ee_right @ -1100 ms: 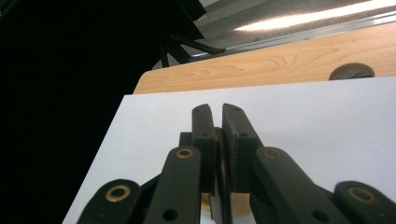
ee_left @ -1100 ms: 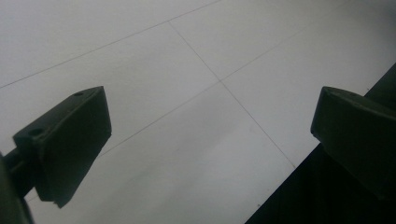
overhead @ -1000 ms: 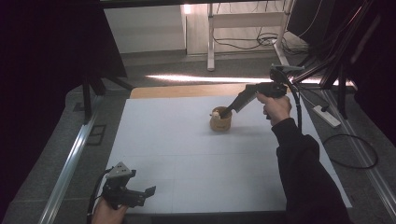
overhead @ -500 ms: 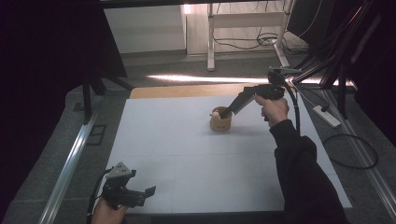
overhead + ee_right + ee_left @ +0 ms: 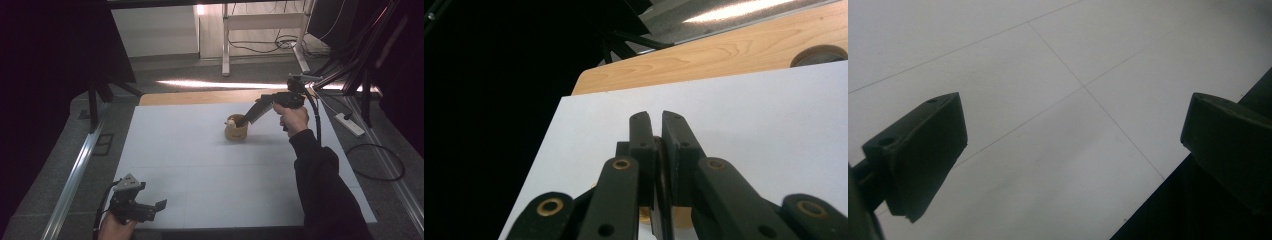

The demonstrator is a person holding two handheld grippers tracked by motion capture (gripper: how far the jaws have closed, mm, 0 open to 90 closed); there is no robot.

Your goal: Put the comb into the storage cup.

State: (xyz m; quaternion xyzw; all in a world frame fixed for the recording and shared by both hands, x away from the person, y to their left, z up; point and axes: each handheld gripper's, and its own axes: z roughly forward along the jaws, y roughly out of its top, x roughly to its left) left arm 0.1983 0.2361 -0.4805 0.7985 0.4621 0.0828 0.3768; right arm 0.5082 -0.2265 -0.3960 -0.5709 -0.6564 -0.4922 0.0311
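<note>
Right gripper [image 5: 244, 120] is reaching down at a slant into the small wooden cup [image 5: 235, 131], its tip sitting at the cup's mouth, where something pale [image 5: 232, 121] is showing at the rim; I cannot tell what that pale thing is. In the right gripper view its jaws are standing nearly pressed together, with a thin dark edge caught in the narrow slit between them, though what exactly they are pinching I cannot make out. A bit of tan wood is peeking out beneath the jaws there. The person's right hand [image 5: 292, 118] is holding the gripper's handle, the dark sleeve [image 5: 325, 200] running back toward six o'clock and a black cable [image 5: 316, 116] looping off the rear of the gripper.

The cup is standing upright on the white bench [image 5: 200, 165], toward twelve o'clock from the middle and a little to the three o'clock side, well short of the bare wooden strip [image 5: 200, 97] along the far edge.

Left gripper [image 5: 150, 209] is idling low at about seven o'clock, right at the near edge of the bench, well apart from the cup. Its jaws are spread wide, holding nothing, with plain white surface between them in the left gripper view. The grey three-cornered plate [image 5: 128, 182] is sitting on top of it.
</note>
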